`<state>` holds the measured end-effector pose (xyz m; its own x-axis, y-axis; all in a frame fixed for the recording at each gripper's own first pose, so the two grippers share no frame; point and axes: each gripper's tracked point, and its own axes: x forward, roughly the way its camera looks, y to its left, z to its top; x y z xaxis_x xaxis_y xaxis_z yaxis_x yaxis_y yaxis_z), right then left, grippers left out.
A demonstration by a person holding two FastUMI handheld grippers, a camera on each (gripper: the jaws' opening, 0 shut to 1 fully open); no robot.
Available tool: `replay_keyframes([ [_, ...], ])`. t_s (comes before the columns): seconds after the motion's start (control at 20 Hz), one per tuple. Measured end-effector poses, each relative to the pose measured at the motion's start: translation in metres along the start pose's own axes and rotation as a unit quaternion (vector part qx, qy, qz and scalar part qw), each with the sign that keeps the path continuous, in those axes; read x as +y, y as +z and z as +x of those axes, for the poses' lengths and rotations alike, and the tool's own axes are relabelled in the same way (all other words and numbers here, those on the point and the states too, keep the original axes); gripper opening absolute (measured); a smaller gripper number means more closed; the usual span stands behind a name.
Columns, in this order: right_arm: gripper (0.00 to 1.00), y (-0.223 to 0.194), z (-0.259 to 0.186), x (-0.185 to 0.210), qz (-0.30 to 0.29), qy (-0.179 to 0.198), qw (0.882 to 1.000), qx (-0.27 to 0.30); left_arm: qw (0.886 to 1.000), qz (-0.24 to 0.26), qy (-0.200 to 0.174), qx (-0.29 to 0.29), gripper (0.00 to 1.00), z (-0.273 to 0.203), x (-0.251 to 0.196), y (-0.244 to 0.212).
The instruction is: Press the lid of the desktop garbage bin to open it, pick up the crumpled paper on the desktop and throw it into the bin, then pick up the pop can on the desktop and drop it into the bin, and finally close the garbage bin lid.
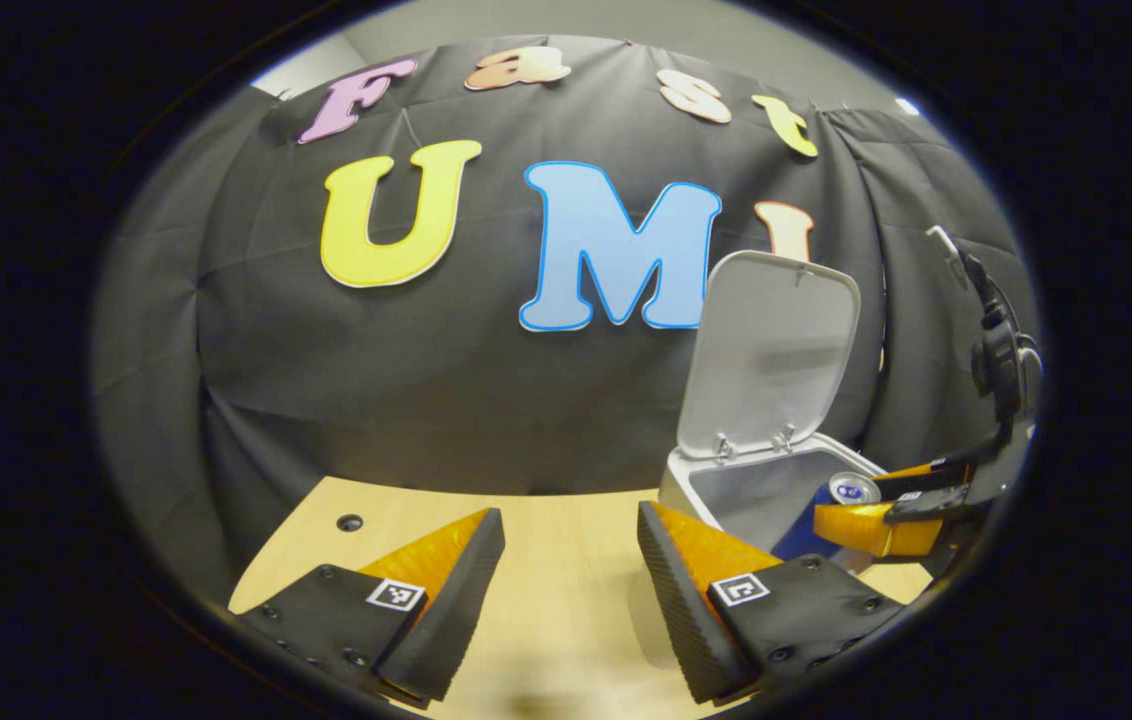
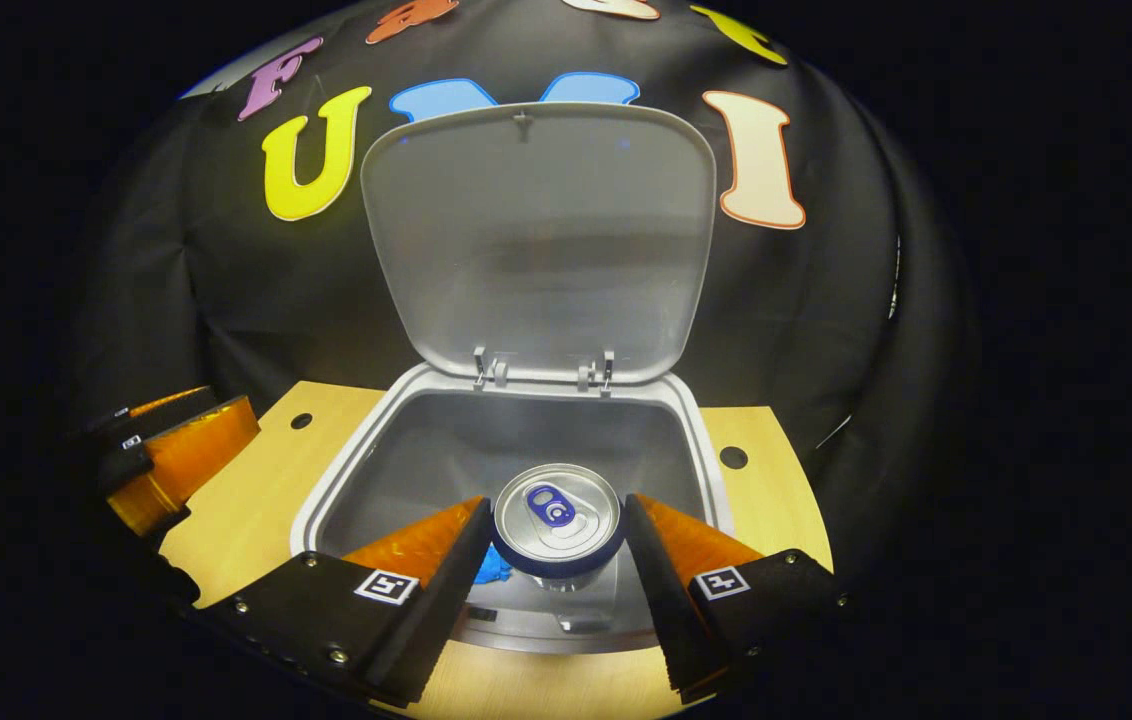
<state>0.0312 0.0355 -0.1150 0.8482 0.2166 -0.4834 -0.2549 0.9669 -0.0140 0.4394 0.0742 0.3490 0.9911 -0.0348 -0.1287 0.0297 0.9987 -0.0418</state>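
Note:
The white desktop bin (image 2: 326, 490) stands with its lid (image 2: 536, 240) raised upright against the booth wall. My right gripper (image 2: 556, 515) is shut on the pop can (image 2: 556, 520), a silver-topped can with a blue body, and holds it upright over the bin's mouth. A small blue patch (image 2: 491, 575) shows low beside the can; I cannot tell what it is. In the left gripper view the bin (image 1: 726, 490) and its lid (image 1: 776, 350) are at the right, with the right gripper (image 1: 886, 510) holding the can (image 1: 854, 488) above the rim. My left gripper (image 1: 571, 530) is open over bare wood.
The wooden table (image 1: 546, 600) has a round hole (image 1: 350, 522) at its far left and holes (image 2: 733, 457) on both sides of the bin. The black cloth wall stands close behind the table. The left gripper (image 2: 176, 450) hangs left of the bin.

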Motion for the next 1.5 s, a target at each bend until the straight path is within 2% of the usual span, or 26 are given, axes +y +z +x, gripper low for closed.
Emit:
replay_keyframes([
  [0.2, 0.87, -0.004, 0.0, 0.005, -0.009, 0.005, 1.0, 0.003, 1.0, -0.004, 0.003, 0.002, 0.9, -0.001, 0.003, -0.001],
  [0.25, 0.9, -0.001, 0.0, 0.007, -0.01, 0.006, 1.0, 0.001, 1.0, -0.006, 0.004, 0.003, 0.9, -0.002, 0.003, -0.002],
  [0.3, 0.97, -0.002, -0.001, 0.007, -0.011, 0.004, 1.0, 0.002, 1.0, -0.007, 0.004, 0.003, 0.9, -0.003, 0.003, -0.002],
  [0.55, 0.97, 0.006, -0.007, 0.006, -0.01, -0.001, 1.0, -0.012, 1.0, -0.008, 0.005, 0.004, 0.9, -0.002, 0.004, -0.003],
  [0.9, 0.97, 0.053, -0.036, -0.002, -0.024, -0.019, 0.997, -0.07, 1.0, -0.006, 0.001, 0.005, 0.9, -0.003, 0.001, -0.003],
  [1.2, 0.97, 0.107, -0.059, 0.001, -0.024, -0.024, 0.99, -0.137, 1.0, -0.011, 0.0, 0.01, 0.9, -0.002, 0.001, -0.007],
  [1.5, 0.96, 0.142, -0.068, -0.007, -0.023, -0.044, 0.981, -0.187, 1.0, -0.014, 0.008, 0.015, 0.89, -0.003, 0.01, -0.013],
])
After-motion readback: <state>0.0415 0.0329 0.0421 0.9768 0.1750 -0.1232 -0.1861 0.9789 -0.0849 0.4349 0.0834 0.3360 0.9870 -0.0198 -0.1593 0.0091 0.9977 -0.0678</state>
